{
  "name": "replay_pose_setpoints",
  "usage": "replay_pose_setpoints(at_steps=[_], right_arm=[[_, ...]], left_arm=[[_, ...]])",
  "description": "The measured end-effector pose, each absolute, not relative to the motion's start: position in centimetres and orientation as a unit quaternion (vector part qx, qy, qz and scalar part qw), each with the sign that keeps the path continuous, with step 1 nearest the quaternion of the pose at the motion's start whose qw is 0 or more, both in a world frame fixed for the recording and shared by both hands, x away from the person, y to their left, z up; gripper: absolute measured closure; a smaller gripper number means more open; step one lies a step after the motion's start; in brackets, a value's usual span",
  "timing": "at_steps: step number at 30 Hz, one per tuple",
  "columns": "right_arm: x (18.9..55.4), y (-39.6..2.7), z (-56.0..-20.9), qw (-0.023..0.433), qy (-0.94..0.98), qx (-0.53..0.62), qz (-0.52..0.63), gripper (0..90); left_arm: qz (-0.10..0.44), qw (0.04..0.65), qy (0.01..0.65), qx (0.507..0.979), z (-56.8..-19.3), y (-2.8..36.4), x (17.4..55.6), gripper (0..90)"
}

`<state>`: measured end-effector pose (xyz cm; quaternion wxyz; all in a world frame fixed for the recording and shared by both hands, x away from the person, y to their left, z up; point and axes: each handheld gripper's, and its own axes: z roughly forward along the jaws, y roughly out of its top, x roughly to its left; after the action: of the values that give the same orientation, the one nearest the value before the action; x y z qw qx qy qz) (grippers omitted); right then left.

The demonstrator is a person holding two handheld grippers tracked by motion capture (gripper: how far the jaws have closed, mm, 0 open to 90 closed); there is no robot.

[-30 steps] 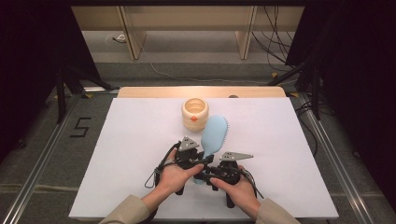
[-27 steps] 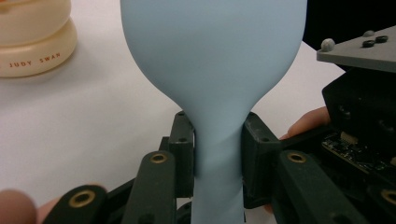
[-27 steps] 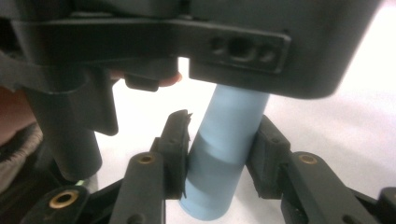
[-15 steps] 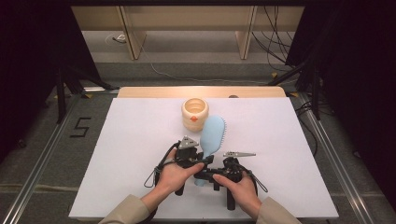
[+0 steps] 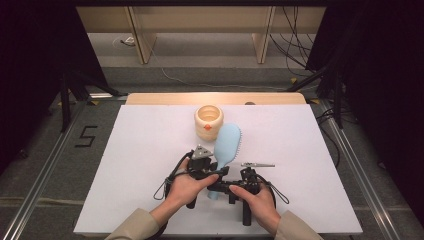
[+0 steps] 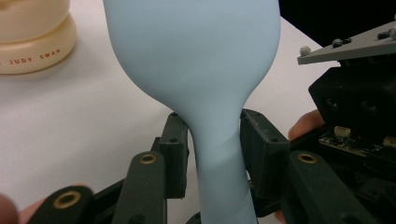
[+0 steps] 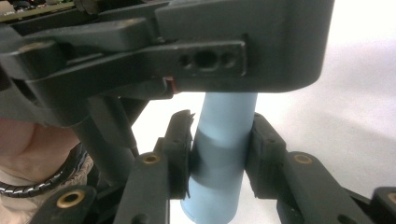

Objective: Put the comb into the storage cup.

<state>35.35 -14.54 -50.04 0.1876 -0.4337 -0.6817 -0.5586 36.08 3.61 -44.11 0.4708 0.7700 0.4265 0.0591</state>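
High view: a white table (image 5: 125, 165) takes up the middle of the frame, with grey floor to both sides and a wooden shelf unit along the top. A person's two forearms in beige sleeves enter from the bottom edge, and the hands meet at lower centre.

Next in size is the pale blue brush (image 5: 226, 146). It lies at centre, its oval head pointing toward the upper right and its bristles along the right edge; its handle runs down to the lower centre, between the two hands. Just above the brush head, close beside it, stands a cream cup (image 5: 208, 118), upright, open at the top.

The left gripper (image 5: 212, 172) sits at lower centre left, grey plate on top, with its jaws set either side of the brush neck. In the left gripper view, the brush (image 6: 196, 70) rises through the middle of the frame, the cup (image 6: 35, 35) is at the upper left, and the jaws stand a little apart from the neck, having just been opening; a narrow gap shows on each side.

The right gripper (image 5: 226, 187) lies at lower centre right. In the right gripper view, its pads (image 7: 180, 149) press on the brush handle (image 7: 219, 154) from both sides, clamped, with the left gripper's body across the top of the frame.
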Motion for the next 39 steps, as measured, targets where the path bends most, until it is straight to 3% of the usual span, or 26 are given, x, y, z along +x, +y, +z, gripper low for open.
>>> replay_pose_setpoints(at_steps=[23, 27, 33, 39], right_arm=[[35.4, -14.9, -50.0, 0.212, -0.649, -0.447, -0.579, 65.8], [35.4, -15.0, -50.0, 0.213, -0.644, -0.448, -0.582, 65.7], [35.4, -15.1, -50.0, 0.212, -0.645, -0.449, -0.581, 65.7], [35.4, -15.1, -49.9, 0.208, -0.644, -0.445, -0.586, 65.8]], left_arm=[[0.060, 0.479, 0.408, 0.775, -43.4, 3.8, 36.1, 51.2], [0.052, 0.483, 0.403, 0.776, -43.2, 3.8, 36.2, 45.7], [0.058, 0.474, 0.393, 0.786, -42.8, 4.0, 36.2, 29.5], [0.057, 0.475, 0.385, 0.789, -41.9, 4.3, 36.1, 24.6]])
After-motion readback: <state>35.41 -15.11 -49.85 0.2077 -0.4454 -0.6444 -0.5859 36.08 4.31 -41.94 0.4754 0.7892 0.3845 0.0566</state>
